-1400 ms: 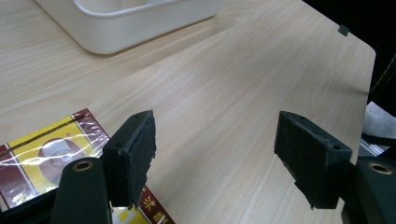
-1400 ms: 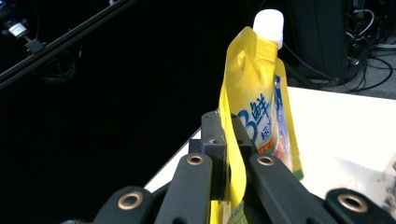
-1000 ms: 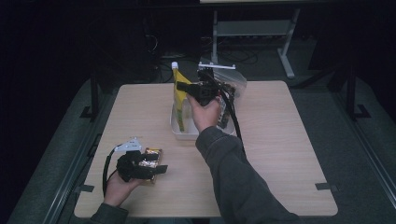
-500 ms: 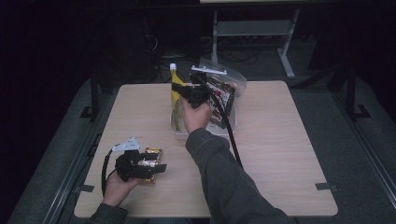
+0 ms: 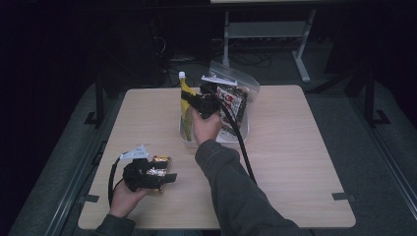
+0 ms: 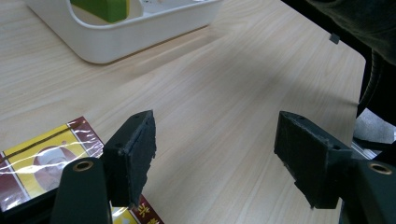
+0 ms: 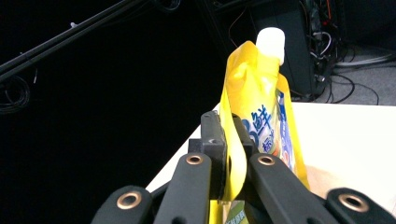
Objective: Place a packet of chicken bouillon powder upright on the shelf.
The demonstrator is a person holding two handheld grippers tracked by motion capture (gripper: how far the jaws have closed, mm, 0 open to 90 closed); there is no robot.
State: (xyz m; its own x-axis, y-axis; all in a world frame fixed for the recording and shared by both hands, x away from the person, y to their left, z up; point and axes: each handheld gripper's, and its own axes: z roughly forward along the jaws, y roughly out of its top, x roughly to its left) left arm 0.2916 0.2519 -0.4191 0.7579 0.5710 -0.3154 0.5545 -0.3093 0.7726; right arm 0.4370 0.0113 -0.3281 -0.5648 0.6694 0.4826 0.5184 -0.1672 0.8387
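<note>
**Yellow pouch pinched over white tray**

Yellow spout pouch clamped at its edge by right tool, upright above white tray on pale wood bench. Left tool released, jaws apart, beside red-and-yellow packet near bench front.

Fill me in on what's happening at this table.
A person works with two hand-held grippers at a wooden table. The right gripper is clamped on the edge of a yellow spouted pouch, holding it upright at the white bin, which also holds a clear bag of dark snack packs. The left gripper rests near the table's front-left corner, jaws open, with a red-and-yellow wrapped box beside one jaw.
</note>
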